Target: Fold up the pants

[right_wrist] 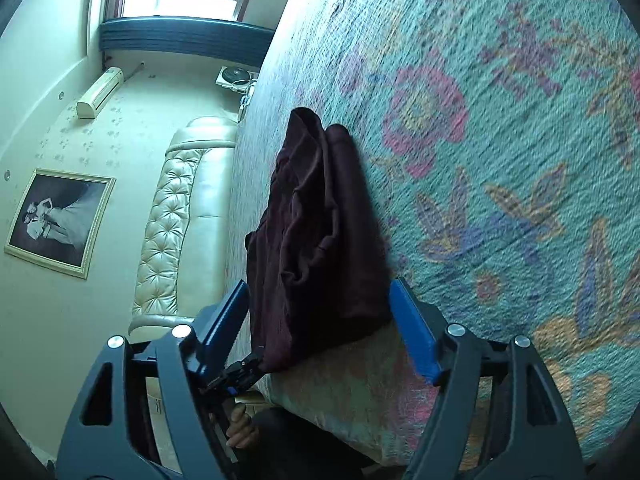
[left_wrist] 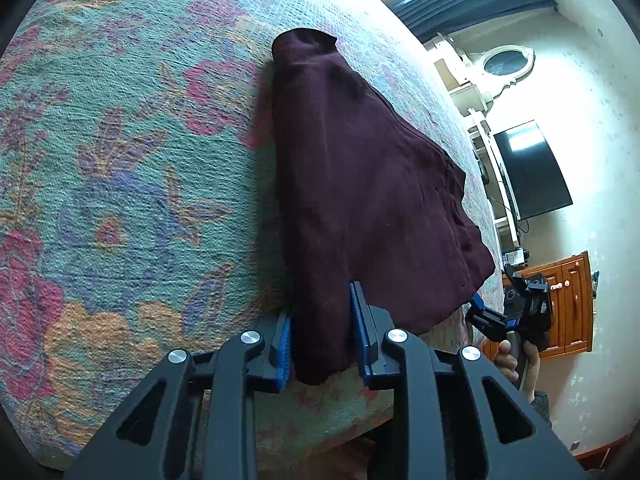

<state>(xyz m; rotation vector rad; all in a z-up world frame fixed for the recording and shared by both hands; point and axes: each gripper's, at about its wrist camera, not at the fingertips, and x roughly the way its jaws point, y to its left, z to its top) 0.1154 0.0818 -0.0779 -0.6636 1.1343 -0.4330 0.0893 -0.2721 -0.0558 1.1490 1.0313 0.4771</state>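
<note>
The maroon pants (left_wrist: 360,184) are lying on the floral bedspread (left_wrist: 120,200) near its front edge, already doubled into a compact, roughly triangular bundle with several layers stacked, so the folding looks well along. The left gripper (left_wrist: 322,344) is straddling the near corner of the bundle, its blue pads (left_wrist: 362,320) sitting narrowly on either side of the cloth; whether they are actually pinching it cannot be told. The right gripper (right_wrist: 320,328) is reaching in from the other side, its jaws standing wide apart with the bundle's near edge between them and no grip made. Judging from the loose wrinkles and the uneven corner hanging toward the bed edge, what is probably remaining is a last fold or a tidying of the edges.
</note>
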